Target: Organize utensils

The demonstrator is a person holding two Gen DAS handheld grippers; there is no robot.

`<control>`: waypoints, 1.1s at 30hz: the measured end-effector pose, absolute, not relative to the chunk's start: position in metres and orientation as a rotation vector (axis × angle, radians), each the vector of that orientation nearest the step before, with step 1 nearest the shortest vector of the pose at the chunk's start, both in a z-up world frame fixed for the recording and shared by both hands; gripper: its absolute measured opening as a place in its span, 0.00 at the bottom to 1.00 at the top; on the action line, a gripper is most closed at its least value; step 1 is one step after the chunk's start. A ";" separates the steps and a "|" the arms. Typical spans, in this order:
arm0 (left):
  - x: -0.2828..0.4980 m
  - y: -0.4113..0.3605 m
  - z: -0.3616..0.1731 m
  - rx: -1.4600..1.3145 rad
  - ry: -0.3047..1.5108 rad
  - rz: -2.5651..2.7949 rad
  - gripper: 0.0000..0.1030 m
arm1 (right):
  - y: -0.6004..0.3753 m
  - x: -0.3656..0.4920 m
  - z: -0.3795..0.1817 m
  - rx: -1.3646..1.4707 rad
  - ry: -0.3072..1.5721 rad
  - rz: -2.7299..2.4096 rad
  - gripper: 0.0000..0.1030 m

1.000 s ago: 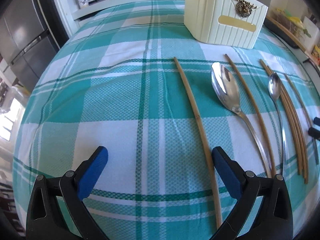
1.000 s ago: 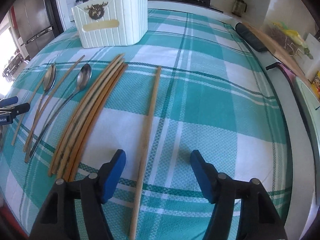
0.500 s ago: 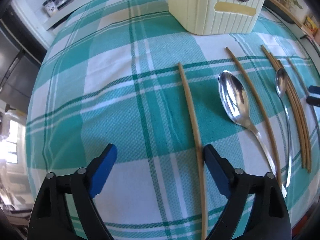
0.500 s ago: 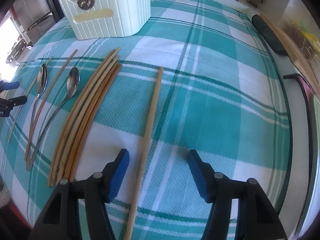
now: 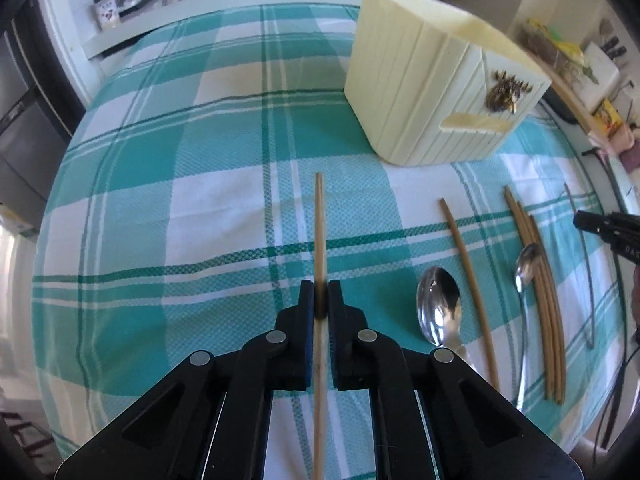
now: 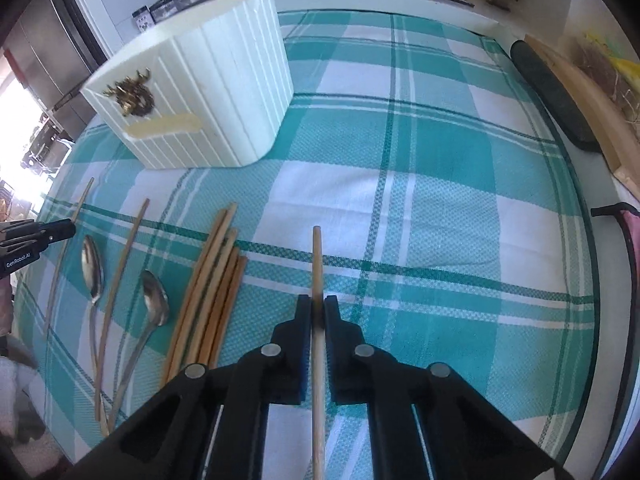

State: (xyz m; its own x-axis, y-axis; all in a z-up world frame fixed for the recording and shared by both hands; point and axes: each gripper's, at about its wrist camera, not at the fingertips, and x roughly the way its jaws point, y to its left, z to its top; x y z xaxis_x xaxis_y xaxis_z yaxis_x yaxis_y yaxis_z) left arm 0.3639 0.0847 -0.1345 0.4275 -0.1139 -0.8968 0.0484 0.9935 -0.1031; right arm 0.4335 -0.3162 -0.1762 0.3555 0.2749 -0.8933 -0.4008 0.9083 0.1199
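Observation:
My left gripper is shut on a bamboo chopstick that points forward over the checked cloth. My right gripper is shut on another bamboo chopstick. A cream ribbed utensil holder stands at the back; it also shows in the right wrist view. On the cloth lie a large spoon, a small spoon, a single chopstick and a bundle of chopsticks.
The green and white checked tablecloth covers the table. A dark rolled object and a wooden board lie along the right edge. Jars and a stove stand on the counter behind.
Both grippers have closed, each on a chopstick that lay between its open jaws. Both have moved forward toward the holder.

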 end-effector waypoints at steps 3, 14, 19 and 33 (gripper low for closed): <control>0.344 0.098 -0.107 -0.112 1.048 -0.115 0.04 | -0.322 0.416 -0.150 -0.110 1.062 0.461 0.06; 0.283 0.117 -0.019 -0.171 0.814 -0.172 0.04 | -0.330 0.358 -0.051 -0.092 0.839 0.521 0.06; 0.282 0.120 0.033 -0.176 0.694 -0.181 0.04 | -0.324 0.355 -0.010 -0.062 0.735 0.529 0.06; 0.410 0.045 0.119 -0.149 0.565 -0.206 0.04 | -0.242 0.454 0.089 -0.044 0.498 0.520 0.06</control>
